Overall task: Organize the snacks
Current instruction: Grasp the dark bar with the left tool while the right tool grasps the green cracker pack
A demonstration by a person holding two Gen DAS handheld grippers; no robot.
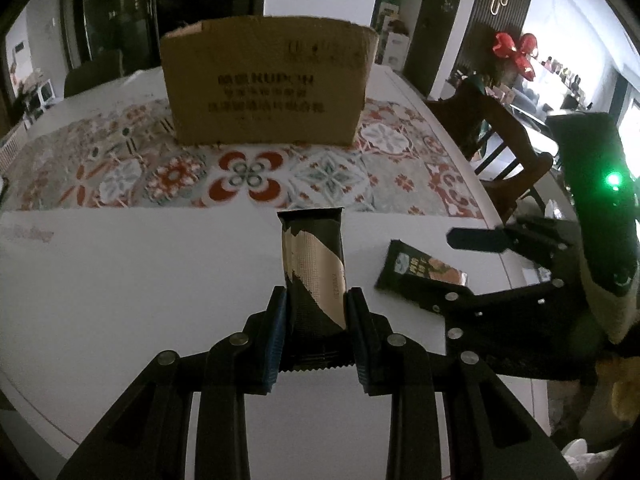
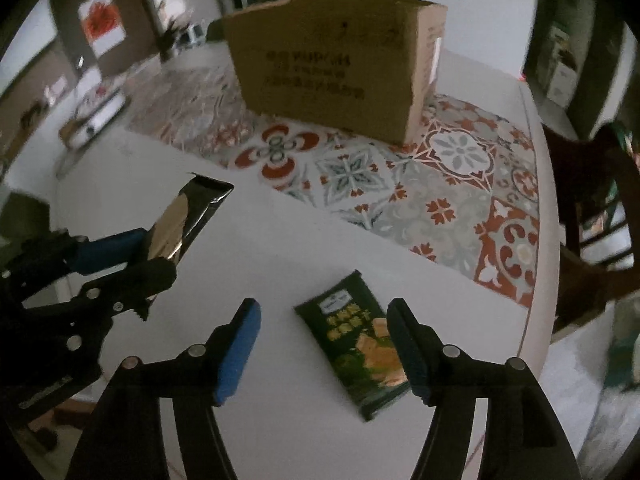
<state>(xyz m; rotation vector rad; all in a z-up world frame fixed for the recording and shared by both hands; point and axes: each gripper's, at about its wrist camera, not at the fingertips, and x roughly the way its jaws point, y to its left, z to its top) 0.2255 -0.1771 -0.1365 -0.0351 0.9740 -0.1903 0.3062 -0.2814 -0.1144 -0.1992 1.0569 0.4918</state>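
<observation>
1. Two snack packets show: left tongs clamp the striped packet.
2. Right tongs gape wide around the green packet on the bench.
3. At twelve o'clock stands the cardboard box.

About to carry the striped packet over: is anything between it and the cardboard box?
Nothing visible: only bare table and patterned mat lie between the striped packet in the left gripper and the cardboard box.

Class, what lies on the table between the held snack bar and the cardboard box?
Only bare white tabletop and patterned mat, in both views.
</observation>
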